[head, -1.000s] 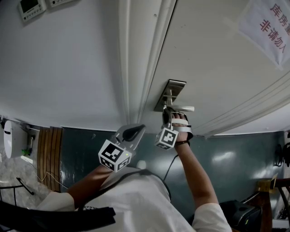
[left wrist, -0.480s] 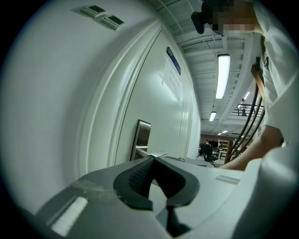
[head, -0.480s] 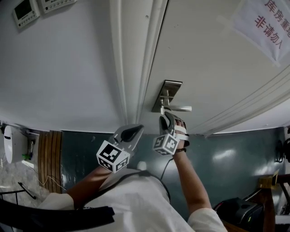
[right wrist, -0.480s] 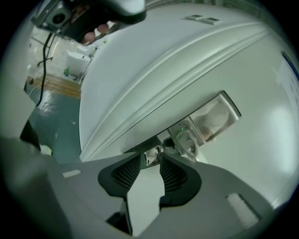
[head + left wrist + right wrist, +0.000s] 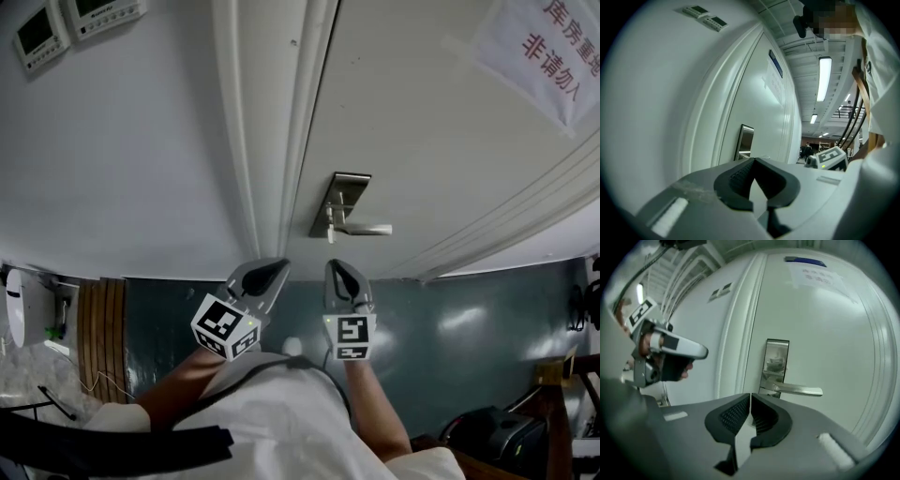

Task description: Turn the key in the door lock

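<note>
White door (image 5: pixel 422 141), silver lock plate (image 5: pixel 342 192) — notice (image 5: pixel 553 56) with red characters, dark teal floor (image 5: pixel 469 328).

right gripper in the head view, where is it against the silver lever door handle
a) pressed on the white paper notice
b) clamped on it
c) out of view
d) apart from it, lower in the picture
D: the right gripper is clear of the silver lever door handle, lower in the picture, its jaws just closed on nothing.
</note>
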The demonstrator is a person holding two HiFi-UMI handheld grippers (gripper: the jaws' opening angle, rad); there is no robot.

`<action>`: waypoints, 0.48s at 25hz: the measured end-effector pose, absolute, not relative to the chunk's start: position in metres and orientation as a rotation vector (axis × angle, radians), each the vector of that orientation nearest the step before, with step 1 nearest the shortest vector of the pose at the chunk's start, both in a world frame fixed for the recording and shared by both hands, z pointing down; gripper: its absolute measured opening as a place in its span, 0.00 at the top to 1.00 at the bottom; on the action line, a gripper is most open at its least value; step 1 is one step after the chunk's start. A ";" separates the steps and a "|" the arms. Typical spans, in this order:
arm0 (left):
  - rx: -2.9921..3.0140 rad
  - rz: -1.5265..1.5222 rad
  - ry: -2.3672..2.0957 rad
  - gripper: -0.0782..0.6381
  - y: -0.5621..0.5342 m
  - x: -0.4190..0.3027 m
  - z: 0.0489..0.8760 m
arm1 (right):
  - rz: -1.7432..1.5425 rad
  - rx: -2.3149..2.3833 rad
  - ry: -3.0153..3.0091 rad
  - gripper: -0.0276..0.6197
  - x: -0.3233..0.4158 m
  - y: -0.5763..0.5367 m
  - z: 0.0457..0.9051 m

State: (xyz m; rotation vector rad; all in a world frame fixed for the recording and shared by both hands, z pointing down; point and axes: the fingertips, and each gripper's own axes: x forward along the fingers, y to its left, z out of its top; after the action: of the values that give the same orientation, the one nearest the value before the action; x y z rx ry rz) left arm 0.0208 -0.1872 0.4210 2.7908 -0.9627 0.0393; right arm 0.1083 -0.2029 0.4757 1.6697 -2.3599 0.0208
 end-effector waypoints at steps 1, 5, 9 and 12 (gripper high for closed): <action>2.794 0.033 -0.961 0.89 -0.187 0.021 0.419 | 0.059 1.684 -2.395 0.93 0.105 -0.197 0.471; 2.799 0.013 -0.954 0.89 -0.187 0.020 0.413 | 0.141 1.724 -2.466 0.93 0.099 -0.178 0.458; 2.805 -0.007 -0.948 0.89 -0.184 0.018 0.406 | 0.199 1.793 -2.520 0.93 0.098 -0.165 0.434; 2.813 -0.018 -0.945 0.89 -0.181 0.015 0.399 | 0.204 1.810 -2.555 0.94 0.096 -0.158 0.421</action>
State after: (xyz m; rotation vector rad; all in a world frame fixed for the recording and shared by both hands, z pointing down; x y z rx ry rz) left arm 0.0147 -0.1807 0.3990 2.8135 -0.9451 -0.0184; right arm 0.0960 -0.1575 0.4214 1.8100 -2.5554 0.2040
